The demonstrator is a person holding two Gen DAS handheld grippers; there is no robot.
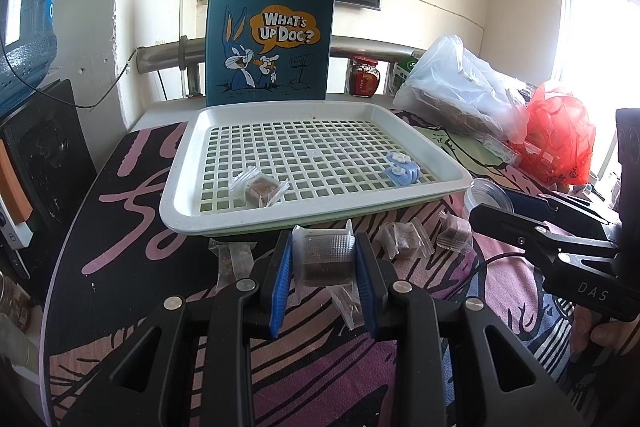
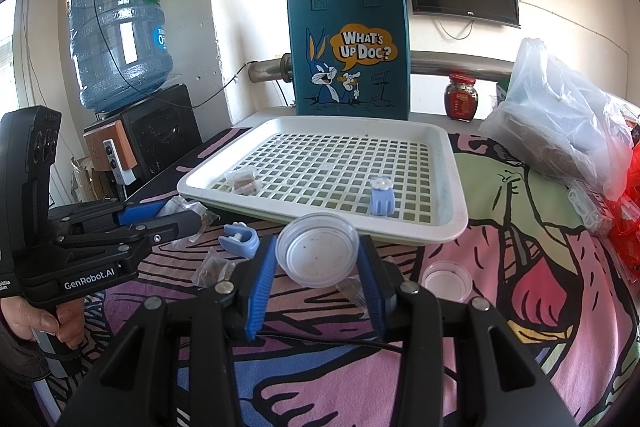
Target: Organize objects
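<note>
My left gripper (image 1: 323,259) is clamped on a clear-wrapped brown snack cube (image 1: 326,257), held just short of the near edge of the white gridded plastic tray (image 1: 208,131). My right gripper (image 2: 316,261) grips a clear round plastic lid (image 2: 318,254), likewise at that near edge. The tray lies straight ahead of both; I judge the left nearer its near-left corner.
</note>
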